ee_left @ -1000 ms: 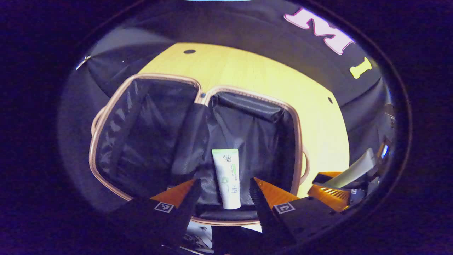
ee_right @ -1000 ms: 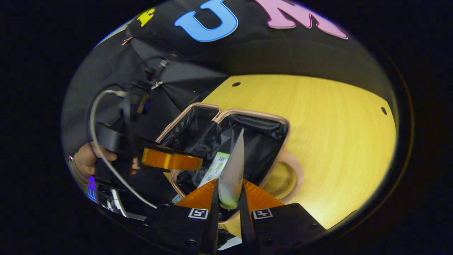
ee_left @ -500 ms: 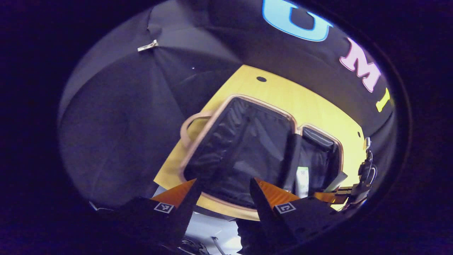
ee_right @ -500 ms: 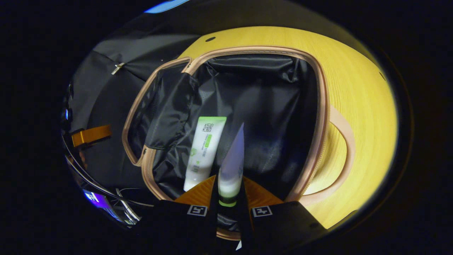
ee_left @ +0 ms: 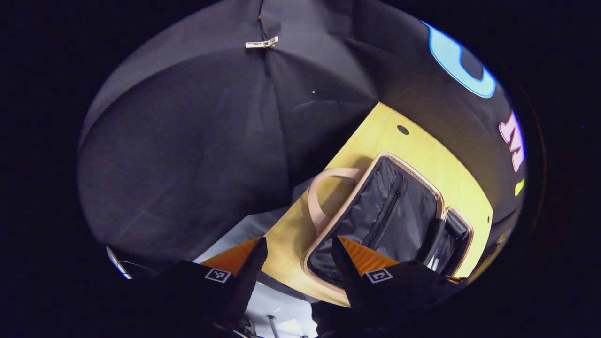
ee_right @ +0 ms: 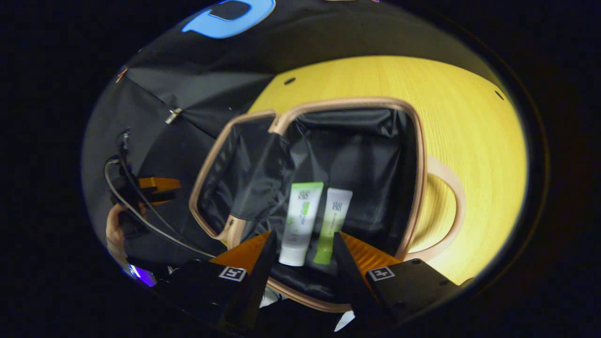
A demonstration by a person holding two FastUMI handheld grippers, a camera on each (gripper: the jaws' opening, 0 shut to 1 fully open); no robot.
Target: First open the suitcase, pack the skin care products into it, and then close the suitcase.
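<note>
hovering my right gripper (ee_right: 300, 249), fingers spread and empty, over the open suitcase (ee_right: 418, 155); two tubes (ee_right: 300, 220) lie side by side inside, long axes running away from me, white with green. my left gripper (ee_left: 296, 258), also wide, sits nearer the lid half (ee_left: 389, 216).

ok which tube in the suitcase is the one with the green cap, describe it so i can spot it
On the yellow wooden table the suitcase lies open, and two tubes lie side by side on its black lining. The green-capped tube is the one nearer the handle. Its neighbour, the white-capped tube, has a green band at its far end instead.
</note>
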